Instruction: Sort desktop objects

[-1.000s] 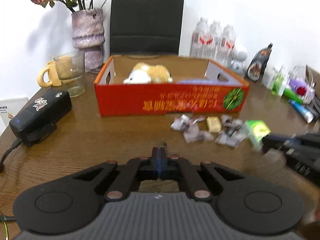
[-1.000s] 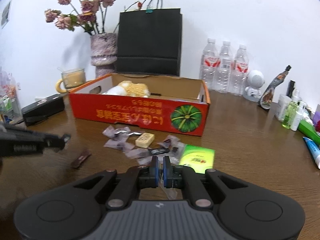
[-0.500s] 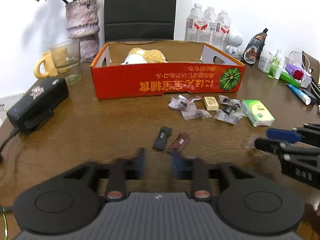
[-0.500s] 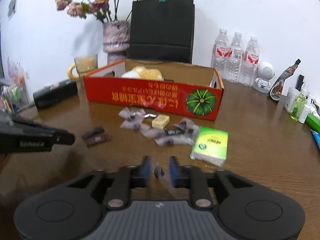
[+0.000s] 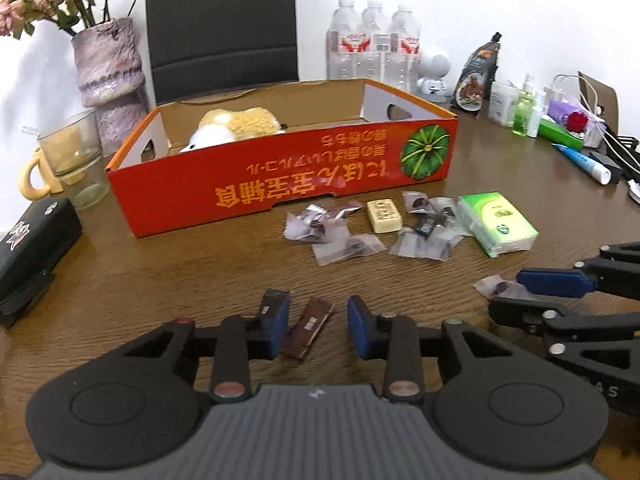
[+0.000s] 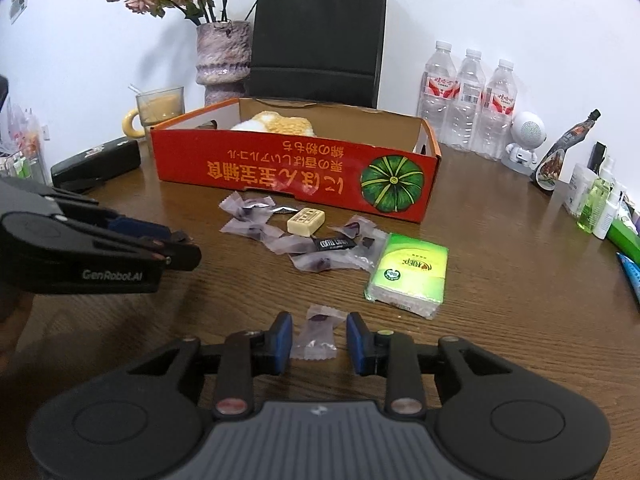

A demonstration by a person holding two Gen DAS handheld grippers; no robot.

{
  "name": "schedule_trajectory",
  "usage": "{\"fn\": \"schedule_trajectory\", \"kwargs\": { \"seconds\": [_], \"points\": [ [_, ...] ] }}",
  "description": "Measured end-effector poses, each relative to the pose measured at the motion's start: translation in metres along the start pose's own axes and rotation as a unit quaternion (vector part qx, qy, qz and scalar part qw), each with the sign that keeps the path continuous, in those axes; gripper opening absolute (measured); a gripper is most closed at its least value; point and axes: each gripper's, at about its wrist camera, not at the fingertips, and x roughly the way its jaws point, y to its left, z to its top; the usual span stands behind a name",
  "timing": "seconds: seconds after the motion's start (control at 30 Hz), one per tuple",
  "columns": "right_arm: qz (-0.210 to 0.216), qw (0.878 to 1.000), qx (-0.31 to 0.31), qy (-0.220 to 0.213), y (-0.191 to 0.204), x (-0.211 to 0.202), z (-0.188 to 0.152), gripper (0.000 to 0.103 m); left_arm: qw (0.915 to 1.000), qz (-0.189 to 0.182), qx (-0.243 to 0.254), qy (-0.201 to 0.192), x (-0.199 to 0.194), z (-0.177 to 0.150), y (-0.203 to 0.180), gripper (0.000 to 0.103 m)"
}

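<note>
My left gripper (image 5: pixel 319 325) is open over the wooden table, with a brown sachet (image 5: pixel 308 326) lying between its fingers and a dark sachet (image 5: pixel 269 303) by the left finger. My right gripper (image 6: pixel 319 338) is open, with a clear purple candy wrapper (image 6: pixel 318 336) lying on the table between its fingers. Ahead lie several purple wrapped candies (image 6: pixel 256 222), a cream bar (image 6: pixel 305 221), a black coffee sachet (image 6: pixel 334 243) and a green tissue pack (image 6: pixel 410 274). The red cardboard box (image 6: pixel 296 172) holds a plush toy (image 6: pixel 280 122).
A black case (image 5: pixel 30 240), a glass (image 5: pixel 74 160), a yellow mug and a vase (image 5: pixel 108 68) stand at the left. Water bottles (image 6: pixel 466 96), a white speaker, a pouch and toiletries (image 6: pixel 596 204) line the back right. A black bag (image 6: pixel 316 36) stands behind the box.
Both grippers were shut a second ago and have opened. The left let go of the dark sachets, the right let go of the purple candy, and each item now lies on the table.
</note>
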Motion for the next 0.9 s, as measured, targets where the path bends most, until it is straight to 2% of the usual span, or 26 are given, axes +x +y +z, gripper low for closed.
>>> {"fn": "schedule_trajectory", "kwargs": {
  "seconds": [0.13,0.2,0.27,0.37,0.53,0.63,0.8,0.9],
  "points": [
    [0.005,1.0,0.008,0.002,-0.003,0.002,-0.001,0.027,0.9999,-0.006,-0.005,0.006,0.002,-0.001,0.003,0.035],
    [0.008,1.0,0.008,0.001,-0.003,0.003,0.0,0.027,0.9999,-0.009,0.0,0.01,0.003,-0.001,0.001,0.031],
    [0.011,1.0,0.007,0.001,-0.002,0.002,-0.001,0.023,0.9998,-0.013,0.002,0.012,0.002,-0.001,-0.002,0.022],
    [0.017,1.0,0.005,0.001,-0.001,0.001,-0.001,0.021,0.9998,-0.016,0.003,0.014,0.0,-0.003,-0.007,0.014],
    [0.026,1.0,0.002,0.001,0.003,-0.002,-0.001,0.021,0.9998,-0.013,-0.001,0.015,-0.008,-0.005,-0.014,0.011],
    [0.026,1.0,0.006,-0.011,0.003,-0.011,0.002,0.021,0.9998,-0.017,-0.012,-0.005,-0.026,-0.003,-0.015,0.011],
    [0.019,0.999,0.011,-0.05,-0.001,-0.034,0.022,0.021,0.9972,-0.033,-0.052,-0.041,-0.058,0.019,-0.005,0.01],
    [0.021,0.996,0.019,-0.081,-0.014,-0.042,0.058,0.021,0.9944,-0.046,-0.075,-0.058,-0.065,0.055,0.006,0.01]
  ]
}}
